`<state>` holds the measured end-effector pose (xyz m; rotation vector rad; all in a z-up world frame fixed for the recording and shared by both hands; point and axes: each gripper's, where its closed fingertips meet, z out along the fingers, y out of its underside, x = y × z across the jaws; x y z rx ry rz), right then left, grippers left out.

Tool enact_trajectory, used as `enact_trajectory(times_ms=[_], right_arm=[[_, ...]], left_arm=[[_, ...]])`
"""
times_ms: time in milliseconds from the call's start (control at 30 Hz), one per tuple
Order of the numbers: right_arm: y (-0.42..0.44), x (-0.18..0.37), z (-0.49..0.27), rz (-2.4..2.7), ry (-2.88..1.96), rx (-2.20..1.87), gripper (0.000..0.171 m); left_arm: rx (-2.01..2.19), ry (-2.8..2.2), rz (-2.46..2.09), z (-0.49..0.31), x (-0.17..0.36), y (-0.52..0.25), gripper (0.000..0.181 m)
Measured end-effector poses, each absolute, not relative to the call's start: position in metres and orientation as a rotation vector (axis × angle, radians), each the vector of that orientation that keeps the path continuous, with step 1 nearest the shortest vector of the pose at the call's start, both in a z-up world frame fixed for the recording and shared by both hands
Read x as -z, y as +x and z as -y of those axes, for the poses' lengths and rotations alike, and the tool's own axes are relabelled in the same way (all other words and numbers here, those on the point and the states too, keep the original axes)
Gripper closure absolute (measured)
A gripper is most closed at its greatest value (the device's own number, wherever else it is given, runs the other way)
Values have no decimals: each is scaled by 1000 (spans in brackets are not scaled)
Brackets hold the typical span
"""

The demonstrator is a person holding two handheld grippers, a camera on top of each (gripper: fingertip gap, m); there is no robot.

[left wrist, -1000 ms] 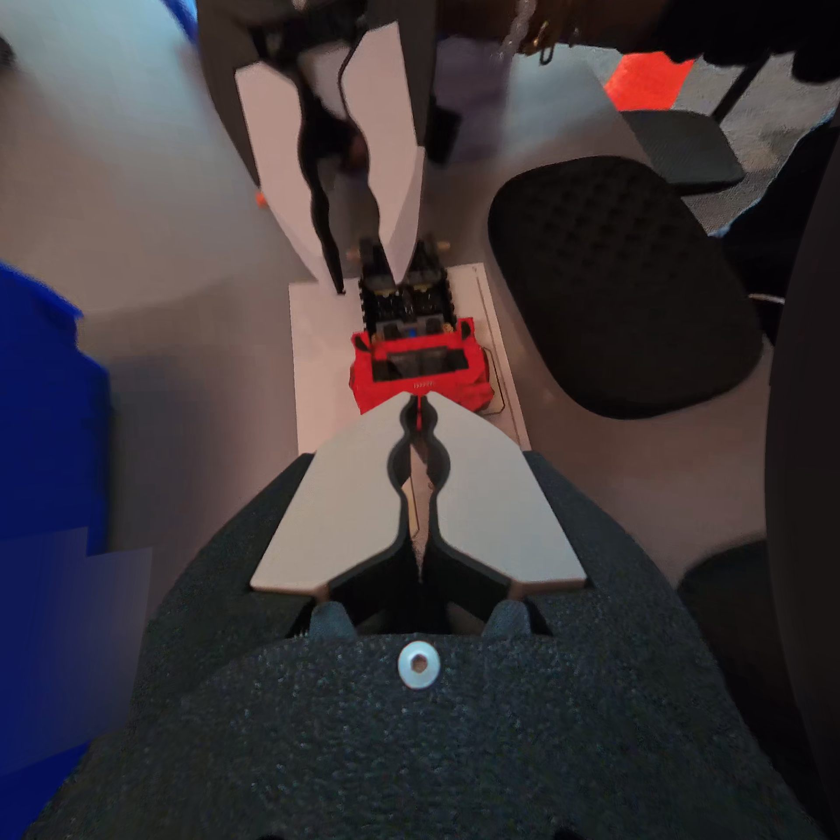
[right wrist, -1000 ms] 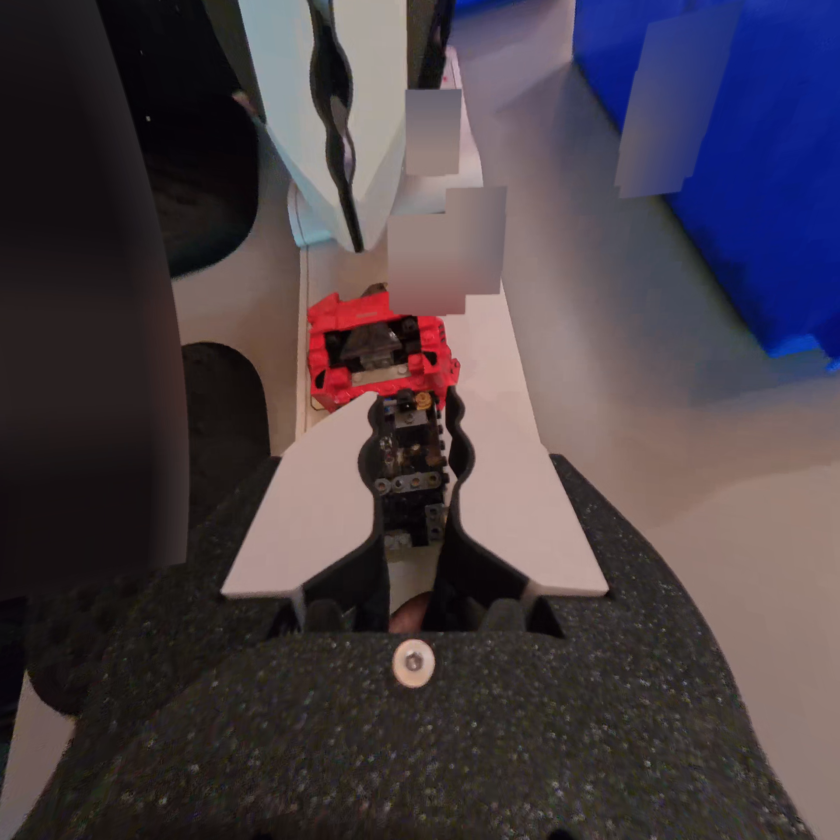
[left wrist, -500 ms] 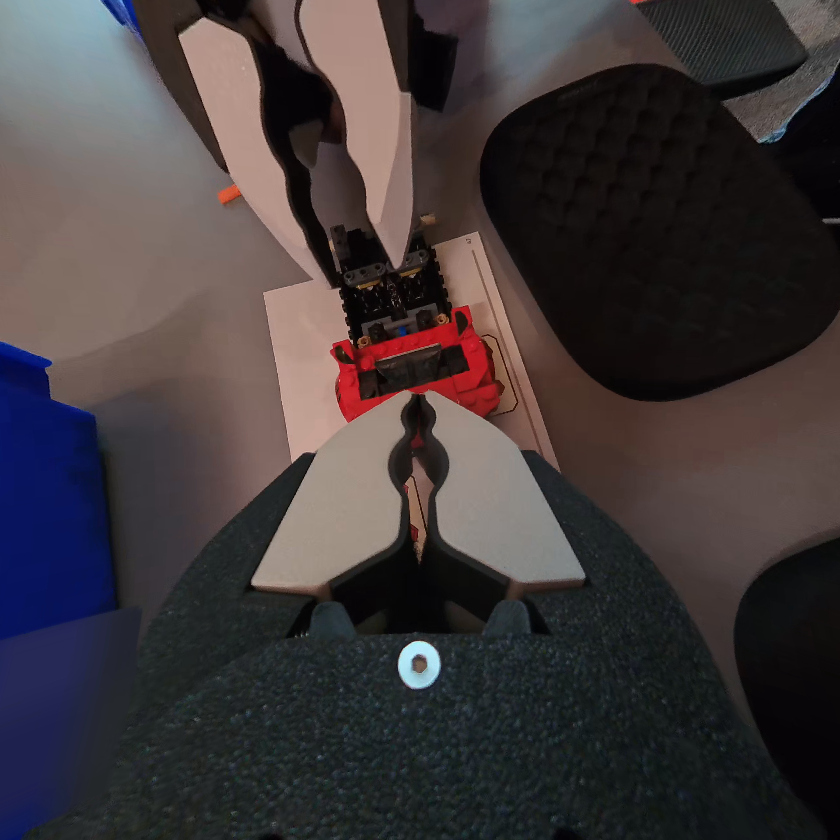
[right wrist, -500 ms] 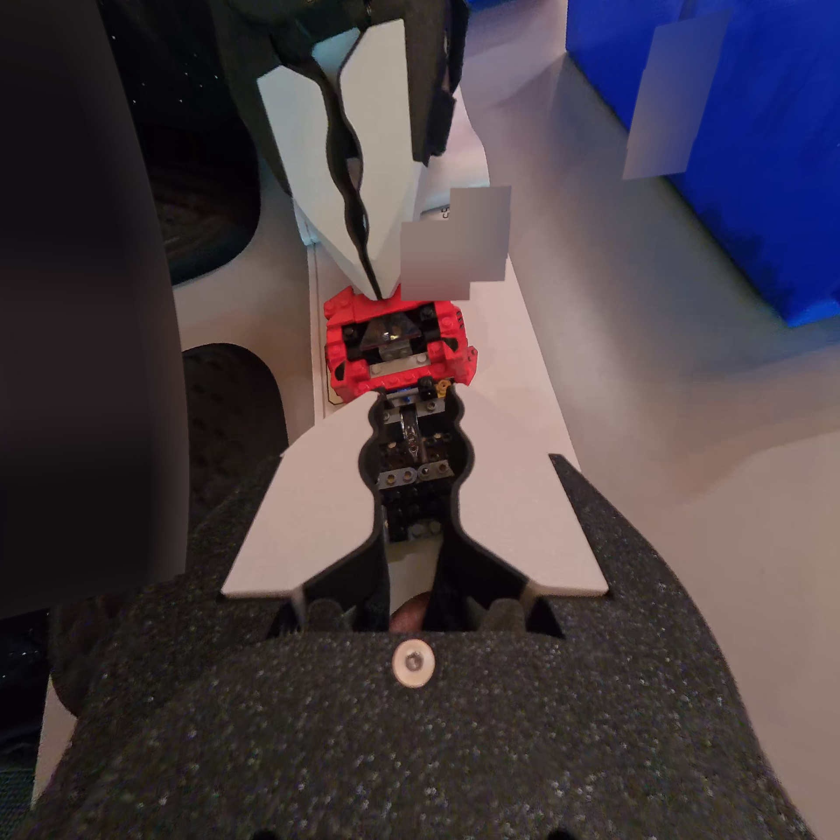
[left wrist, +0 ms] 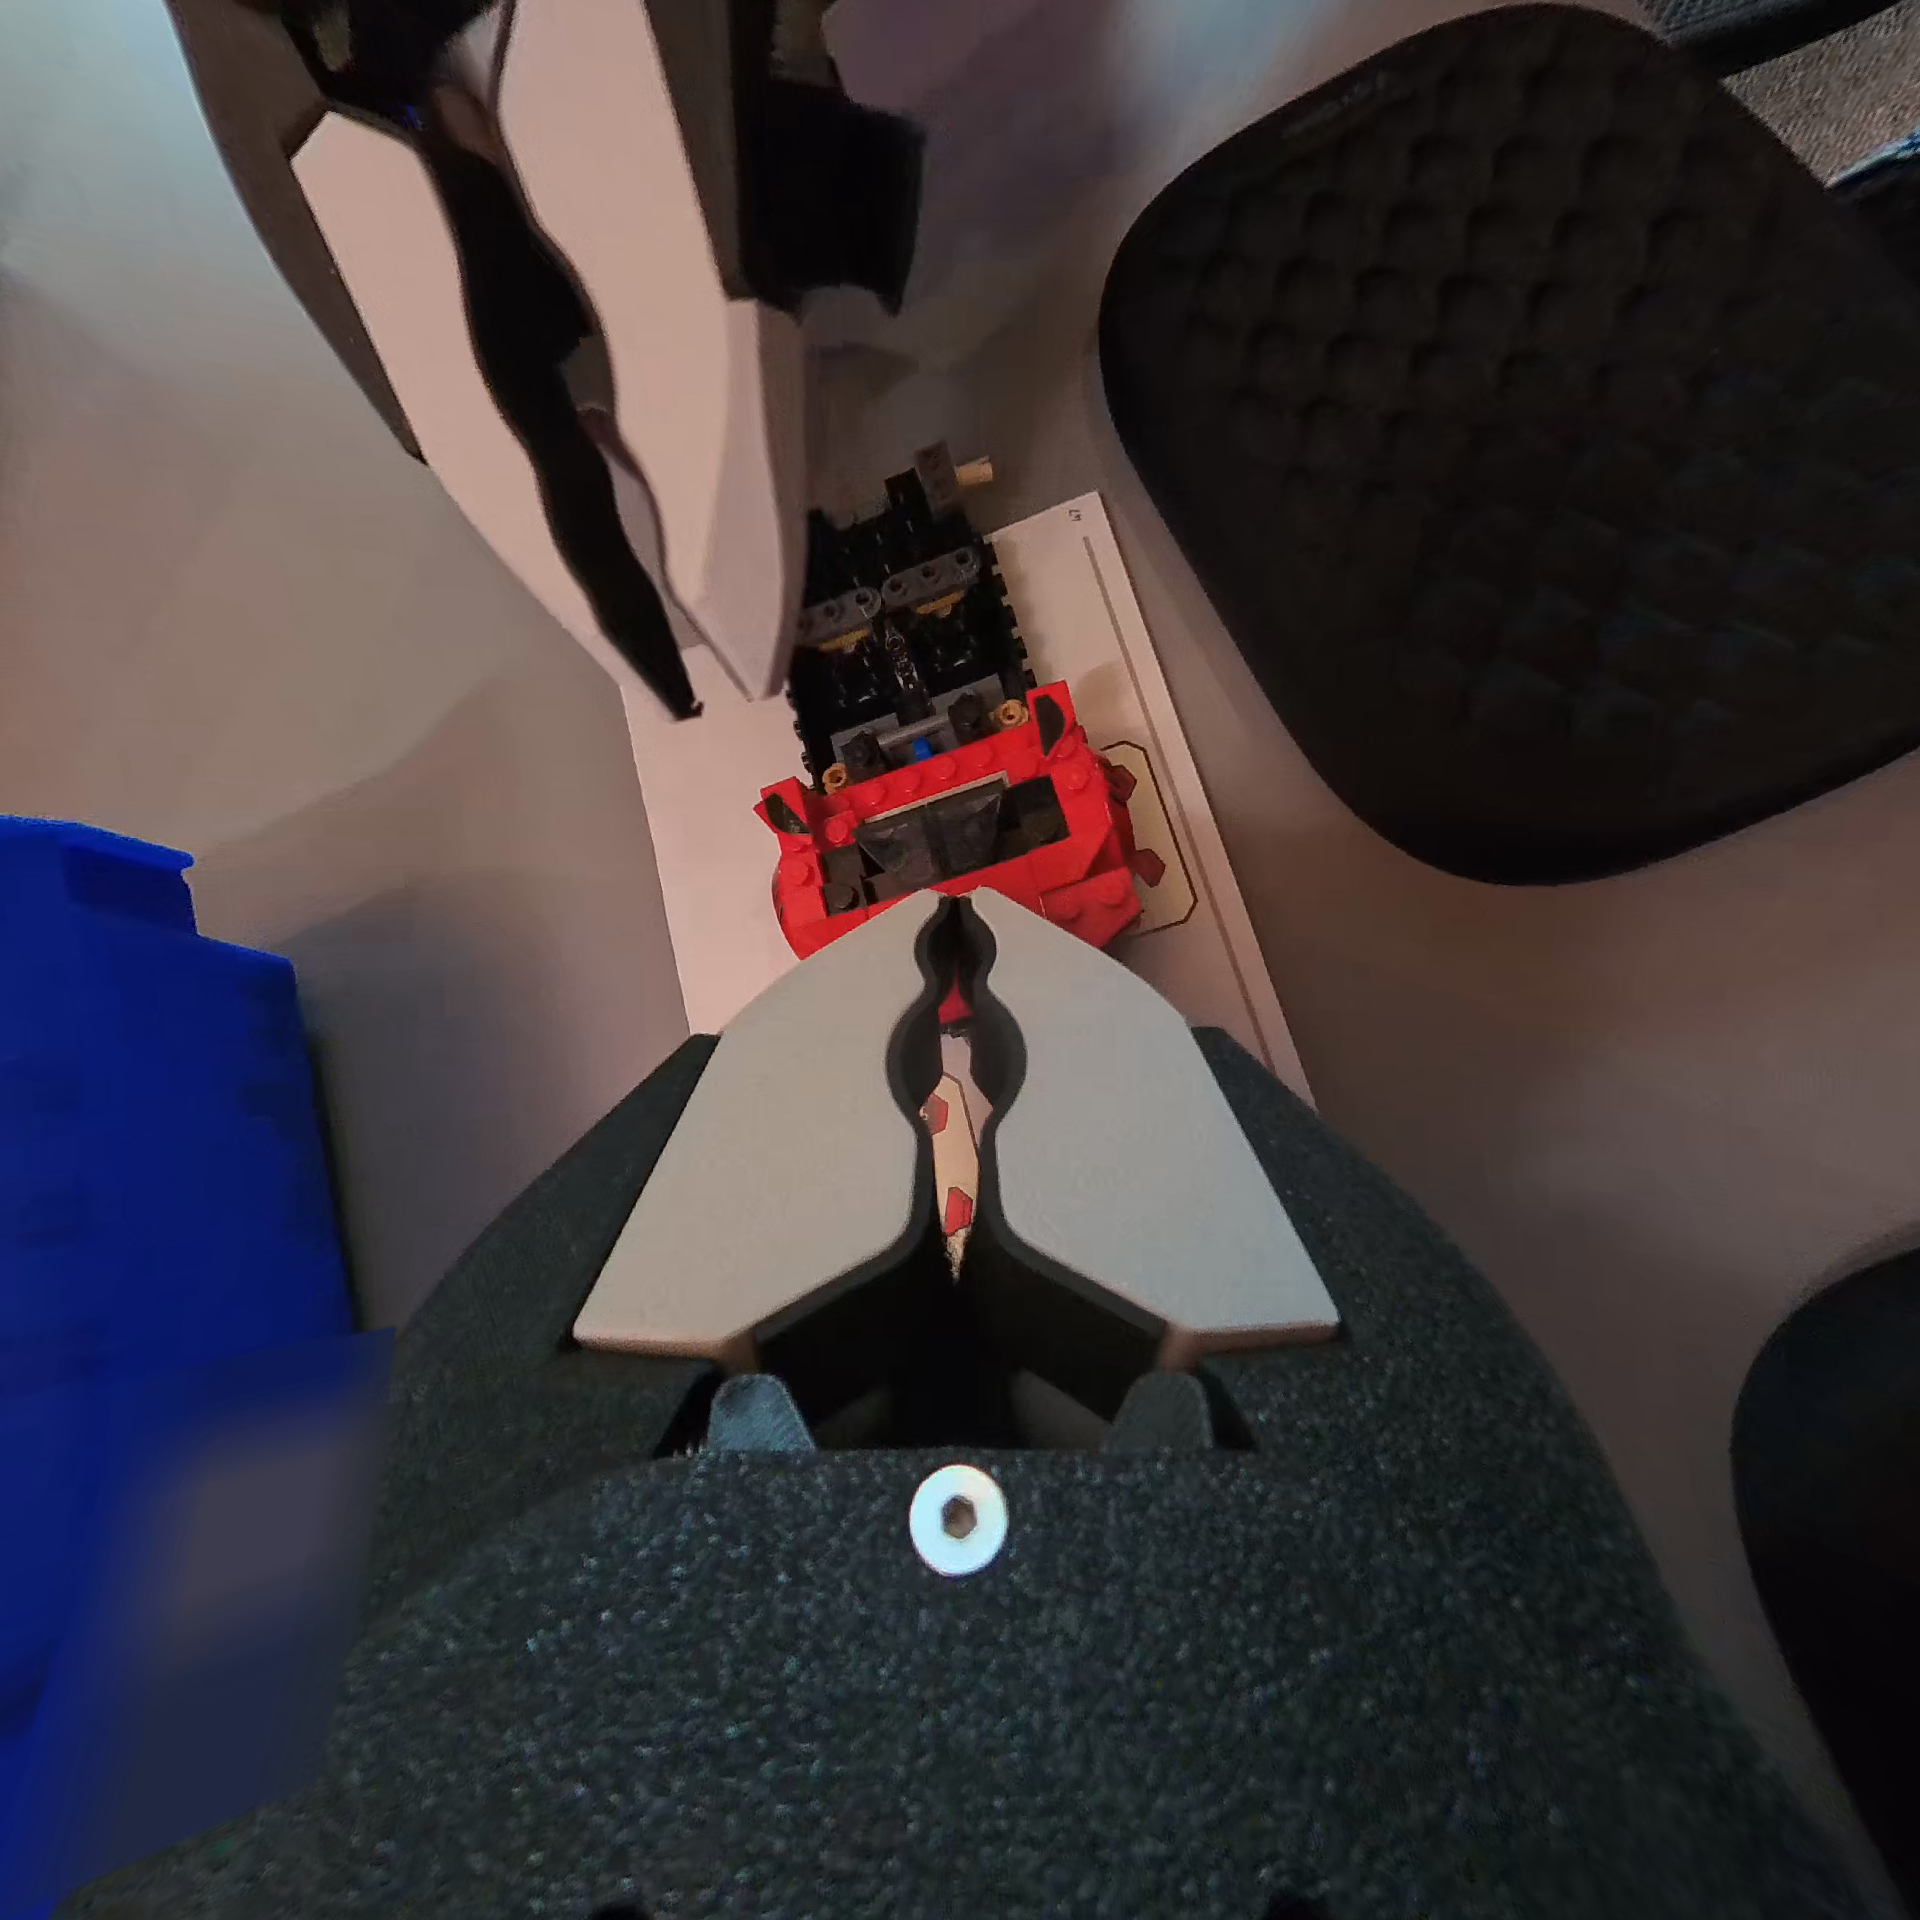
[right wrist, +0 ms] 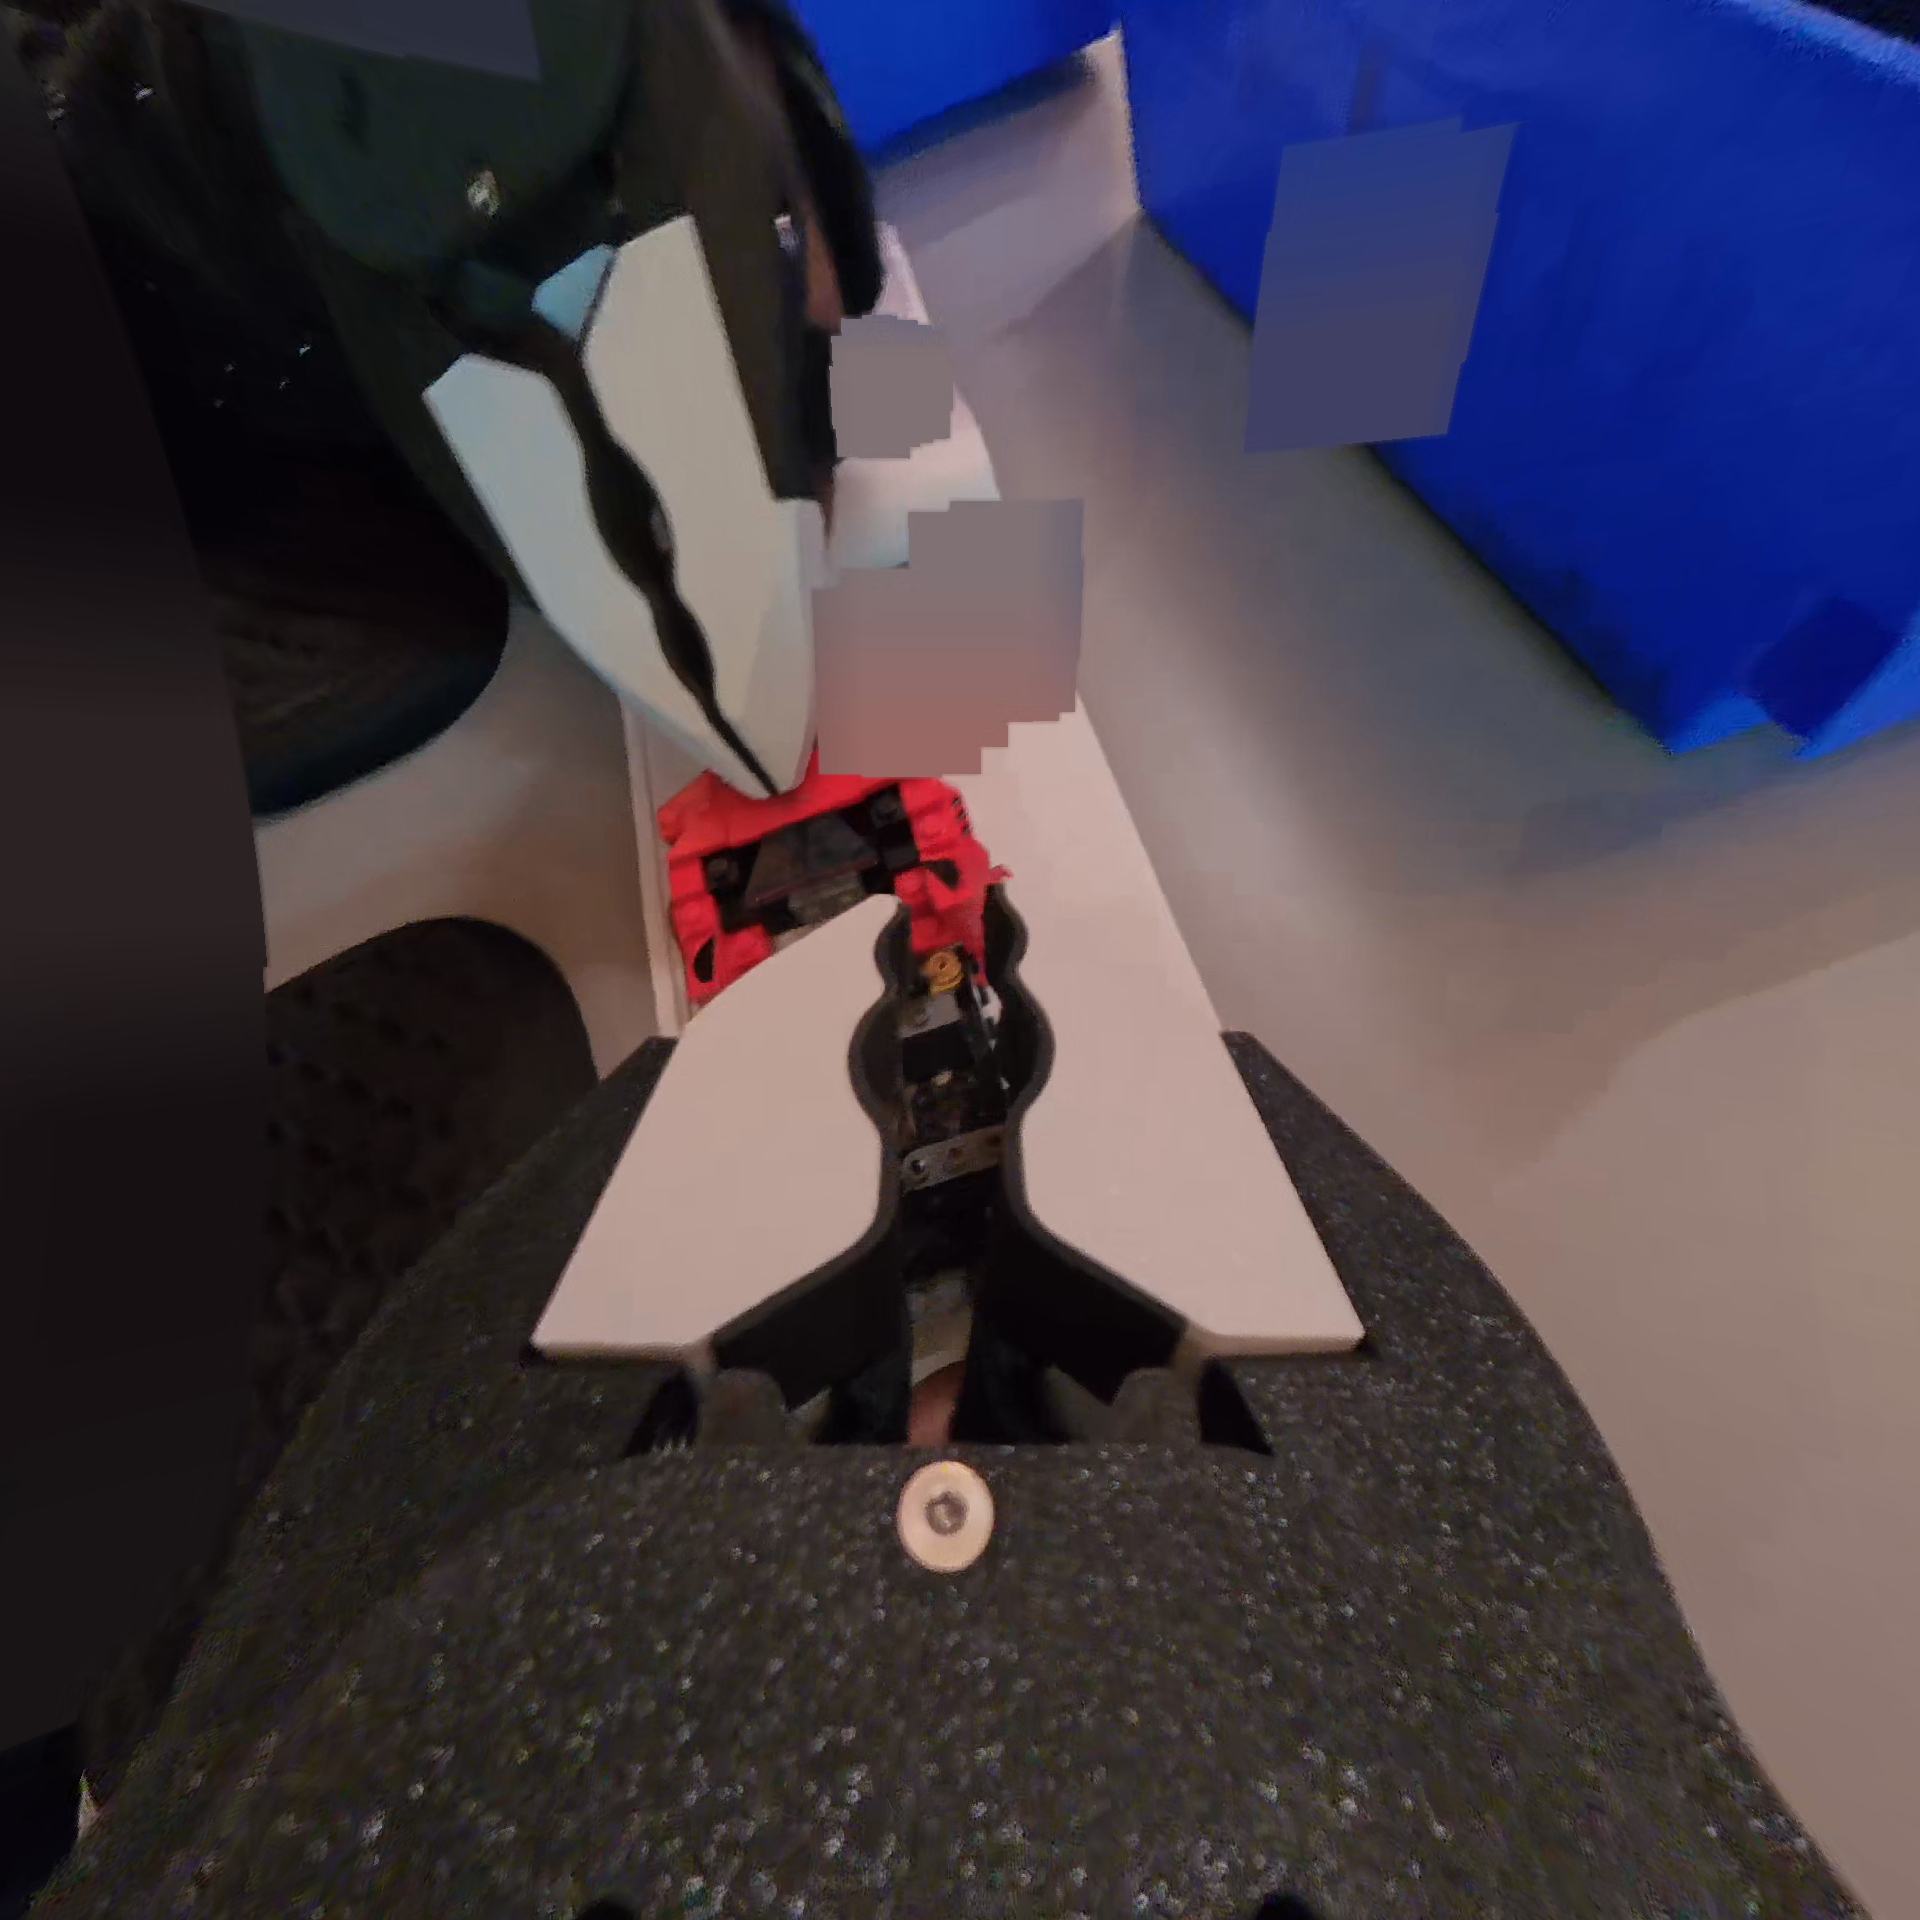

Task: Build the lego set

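left gripper fingers closed at red lego car, frame centre; right gripper fingers part-open, straddling its black chassis.

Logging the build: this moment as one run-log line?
lego car: on white sheet | left gripper: shut, at its red end | right gripper: open, by black chassis
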<state>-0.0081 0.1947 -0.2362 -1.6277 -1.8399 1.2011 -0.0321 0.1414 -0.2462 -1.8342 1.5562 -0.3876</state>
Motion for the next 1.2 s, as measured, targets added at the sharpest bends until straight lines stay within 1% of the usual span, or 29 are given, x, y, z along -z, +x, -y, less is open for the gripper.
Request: enact_trajectory(times_ms=[200, 467, 700, 967, 1100, 1200], right_arm=[[-18, 240, -194, 1785, -1835, -1404, 160], [-21, 251, -188, 1941, -1908, -1347, 161], [-23, 251, -187, 2004, -1880, -1286, 171], [-20, 248, -176, 2045, -1782, -1166, 171], [-19, 240, -171, 1970, -1765, -1193, 171], [-22, 233, -181, 1772, -1842, -1296, 171]], left_arm=[[386, -1844, -1573, -140, 246, -32, 181], [399, -1839, -1562, -139, 246, -32, 181], [401, -1843, -1558, -138, 246, -32, 181], [394, -1861, -1556, -138, 246, -32, 181], [383, -1859, -1559, -138, 246, -32, 181], [384, -1860, -1557, -138, 246, -32, 181]])
